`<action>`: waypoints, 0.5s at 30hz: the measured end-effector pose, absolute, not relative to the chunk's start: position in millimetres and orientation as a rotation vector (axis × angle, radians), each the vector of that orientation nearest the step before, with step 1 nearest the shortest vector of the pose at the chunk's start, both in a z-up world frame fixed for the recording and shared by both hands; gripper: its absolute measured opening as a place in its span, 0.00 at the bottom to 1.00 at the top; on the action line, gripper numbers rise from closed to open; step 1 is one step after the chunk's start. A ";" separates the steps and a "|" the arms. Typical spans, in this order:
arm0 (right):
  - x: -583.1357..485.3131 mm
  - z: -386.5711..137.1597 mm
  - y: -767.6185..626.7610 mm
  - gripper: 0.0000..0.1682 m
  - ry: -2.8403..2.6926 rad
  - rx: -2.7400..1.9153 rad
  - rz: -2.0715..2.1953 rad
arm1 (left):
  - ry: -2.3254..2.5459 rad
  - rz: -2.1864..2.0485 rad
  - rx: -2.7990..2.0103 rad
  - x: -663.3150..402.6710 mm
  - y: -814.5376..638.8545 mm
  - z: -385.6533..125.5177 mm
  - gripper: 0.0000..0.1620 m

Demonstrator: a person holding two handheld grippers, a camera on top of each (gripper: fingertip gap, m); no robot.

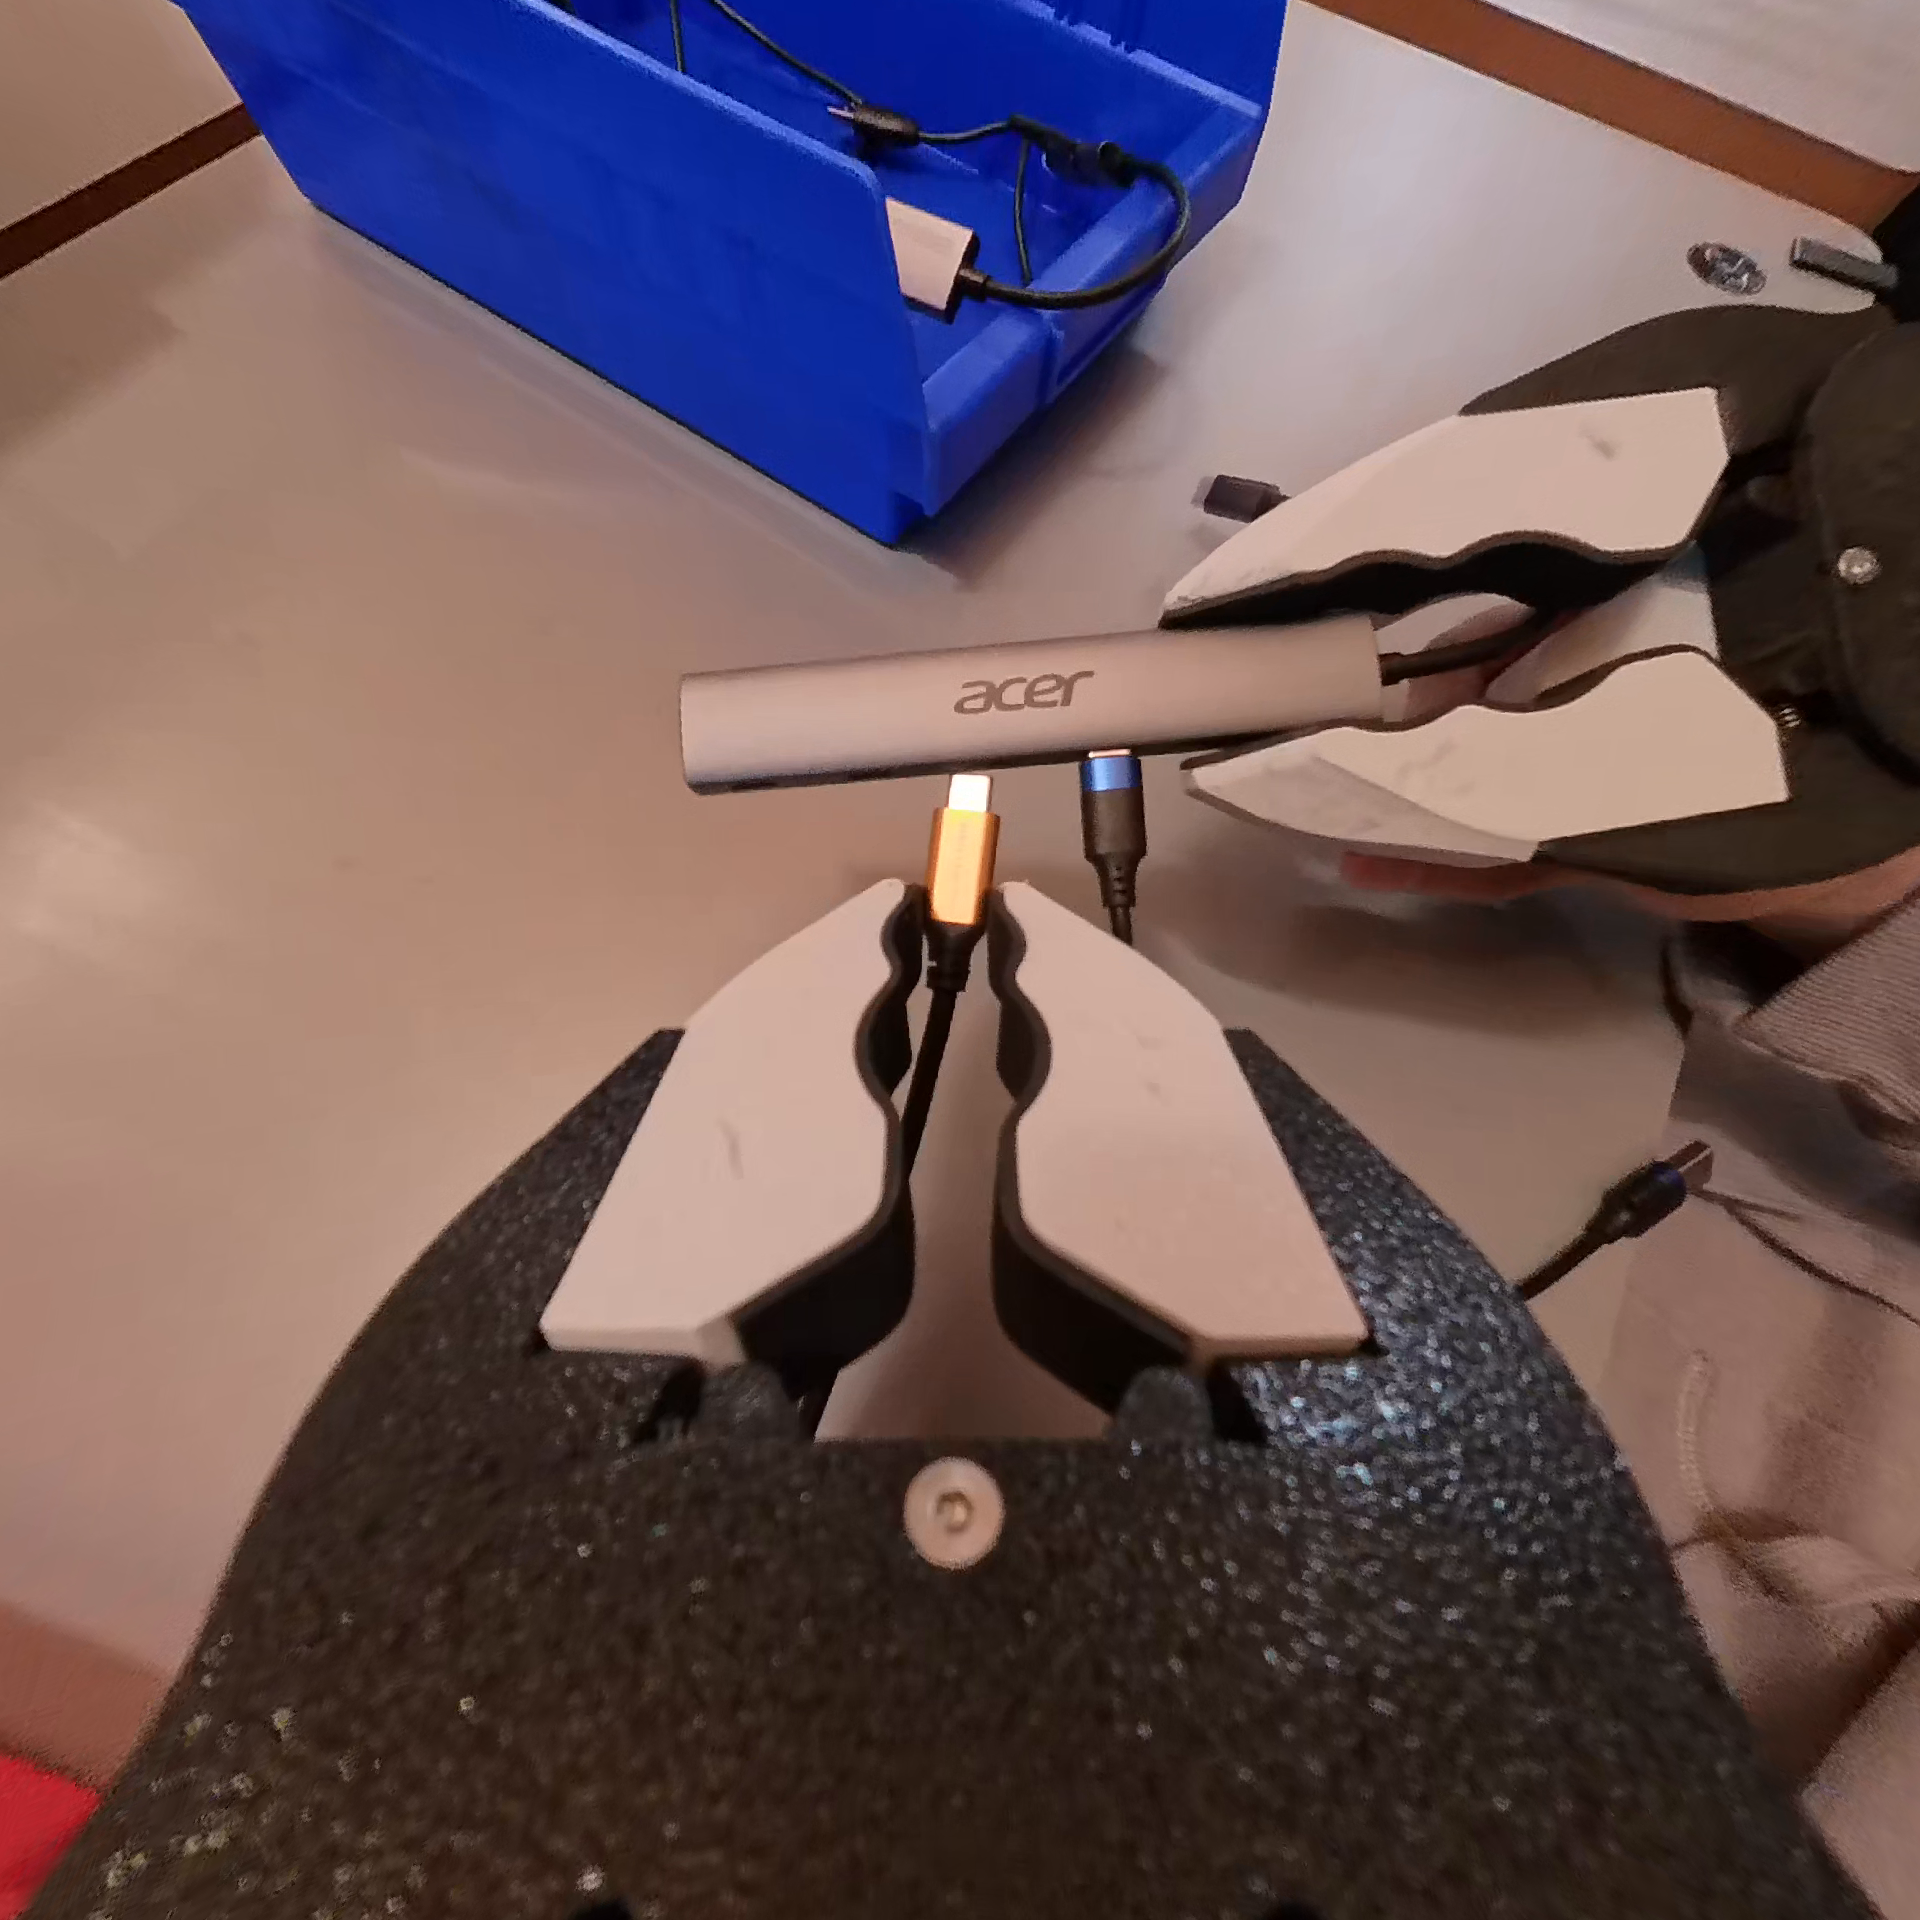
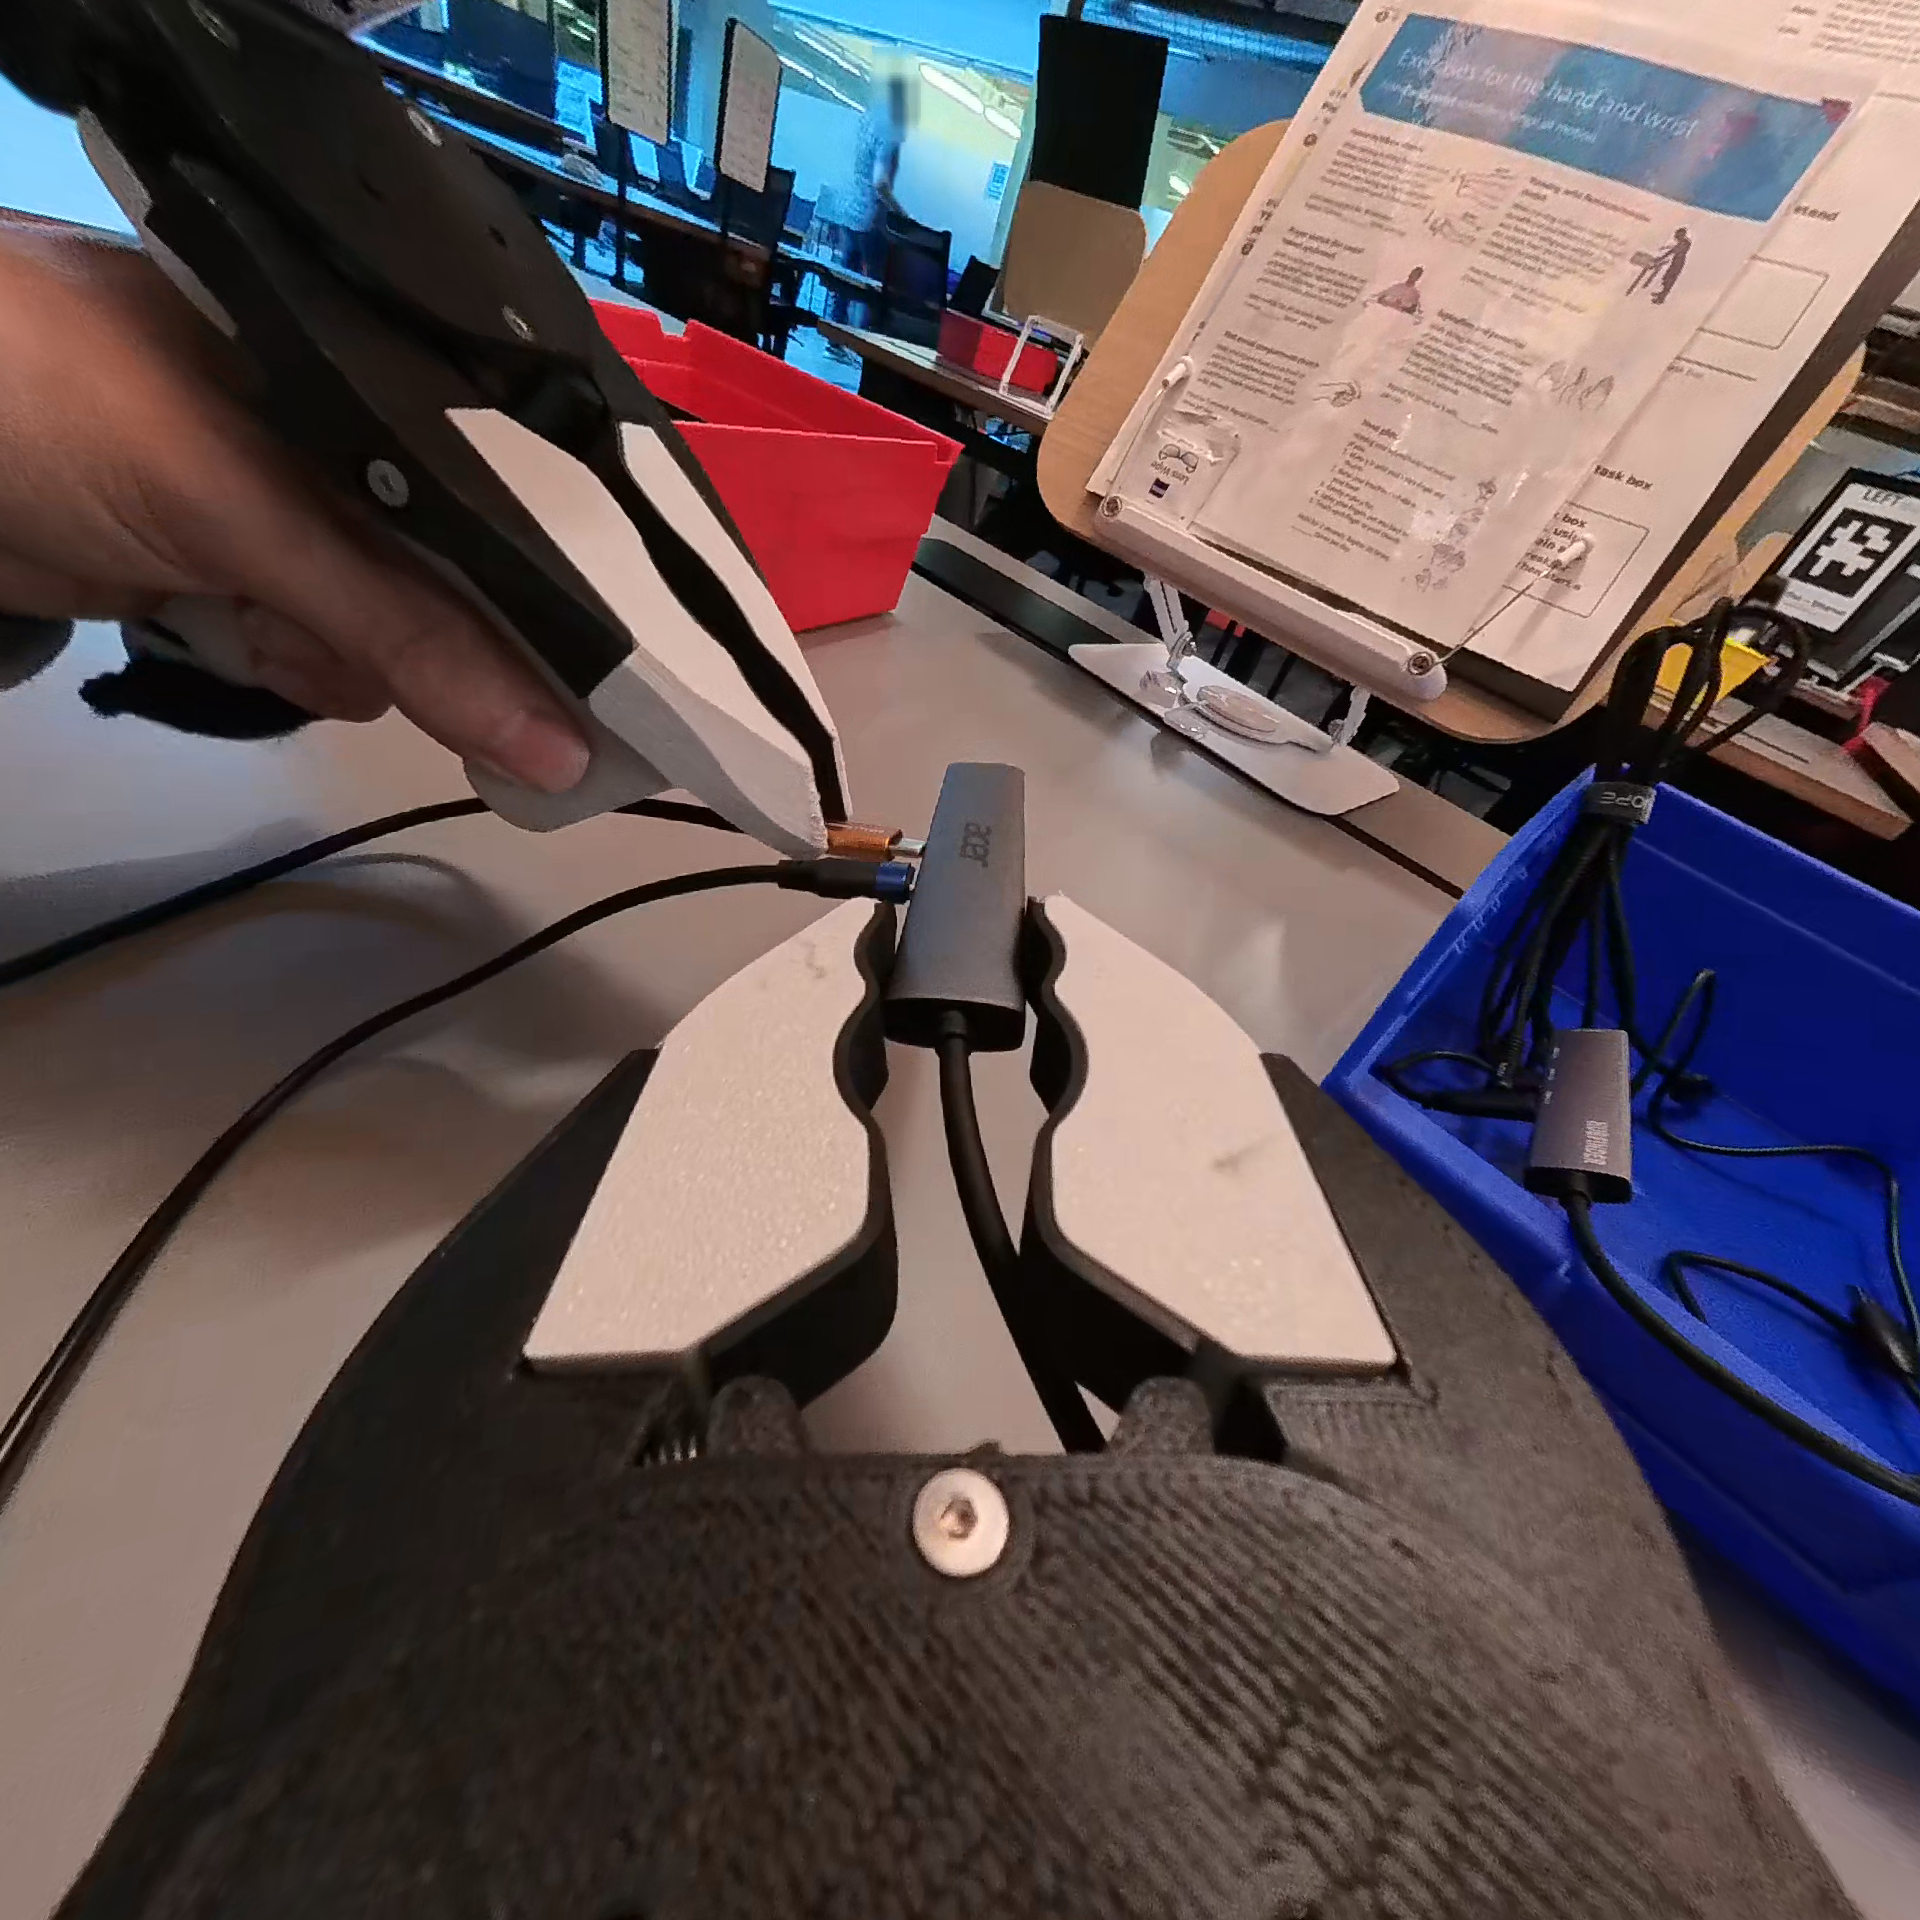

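A grey bar-shaped USB hub (image 1: 1029, 717) is held level above the table. My right gripper (image 2: 956, 914) is shut on the hub's cable end (image 2: 961, 935); it shows from the side in the left wrist view (image 1: 1184, 691). My left gripper (image 1: 945, 896) is shut on an orange-gold plug (image 1: 961, 862) with a black cable. The plug's metal tip sits at the hub's side edge, at a port. In the right wrist view the left gripper (image 2: 836, 826) holds that plug (image 2: 862, 836) against the hub. A blue-collared plug (image 1: 1110, 784) sits in the neighbouring port.
A blue bin (image 1: 727, 239) with cables and a small adapter stands behind the hub; it is at the right in the right wrist view (image 2: 1704, 1143). A red bin (image 2: 810, 488) and a document stand with printed sheets (image 2: 1455, 364) stand farther back. A loose blue plug (image 1: 1652, 1195) lies at the right.
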State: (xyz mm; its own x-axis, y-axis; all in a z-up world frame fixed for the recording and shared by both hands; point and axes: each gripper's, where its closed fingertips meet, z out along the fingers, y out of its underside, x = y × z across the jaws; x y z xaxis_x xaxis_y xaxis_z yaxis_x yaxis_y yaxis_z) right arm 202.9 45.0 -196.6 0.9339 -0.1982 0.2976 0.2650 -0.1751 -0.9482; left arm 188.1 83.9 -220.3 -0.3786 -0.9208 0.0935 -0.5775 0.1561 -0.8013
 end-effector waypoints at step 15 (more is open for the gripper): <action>205.9 -199.8 46.8 0.14 -0.039 -1.721 -0.454 | 1.991 -1.086 -1.428 190.2 81.7 -218.9 0.07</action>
State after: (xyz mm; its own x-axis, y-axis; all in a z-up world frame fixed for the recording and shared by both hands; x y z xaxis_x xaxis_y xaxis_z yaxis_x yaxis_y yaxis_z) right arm 205.9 46.8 -199.8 0.9208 -0.2238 0.3194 0.2751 -0.2078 -0.9387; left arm 190.2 81.7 -218.9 -0.3571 -0.9308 0.0785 -0.5700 0.1506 -0.8077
